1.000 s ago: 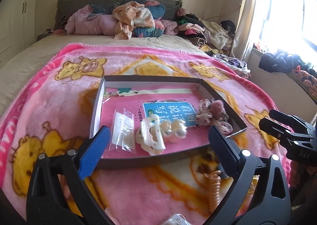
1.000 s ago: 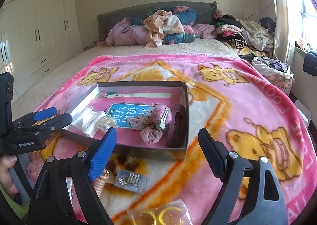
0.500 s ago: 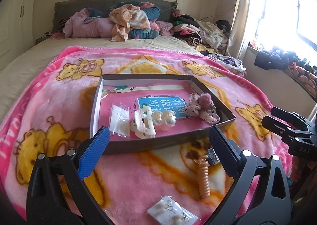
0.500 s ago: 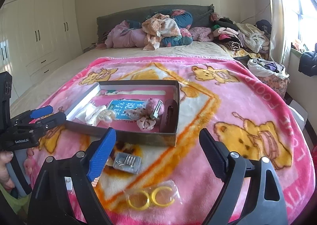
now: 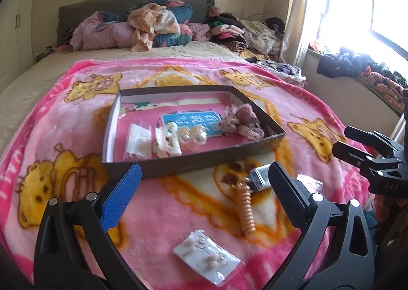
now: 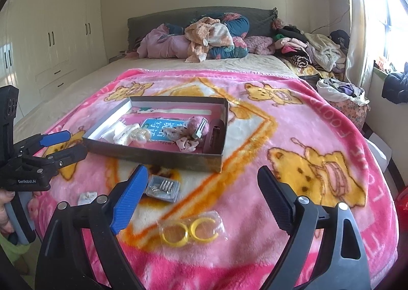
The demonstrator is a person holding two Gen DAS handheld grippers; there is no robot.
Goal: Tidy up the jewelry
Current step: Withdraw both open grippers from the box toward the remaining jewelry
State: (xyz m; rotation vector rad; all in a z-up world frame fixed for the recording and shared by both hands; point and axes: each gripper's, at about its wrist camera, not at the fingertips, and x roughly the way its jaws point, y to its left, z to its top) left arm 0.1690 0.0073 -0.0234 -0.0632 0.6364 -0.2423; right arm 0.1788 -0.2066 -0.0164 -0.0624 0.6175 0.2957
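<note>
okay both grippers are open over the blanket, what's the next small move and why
Probably lower the right gripper onto the bag of yellow hoops. Both grippers are open and empty, that bag lies loose on the blanket just ahead between its fingers, and it is still outside the box. The left gripper could take the earring card afterwards.

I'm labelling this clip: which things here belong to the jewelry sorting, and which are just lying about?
Job:
box
bagged yellow rings
earring packet
coil hair tie
small clip packet
left tool
right tool

Lying about:
clothes pile
pink blanket
wardrobe
</note>
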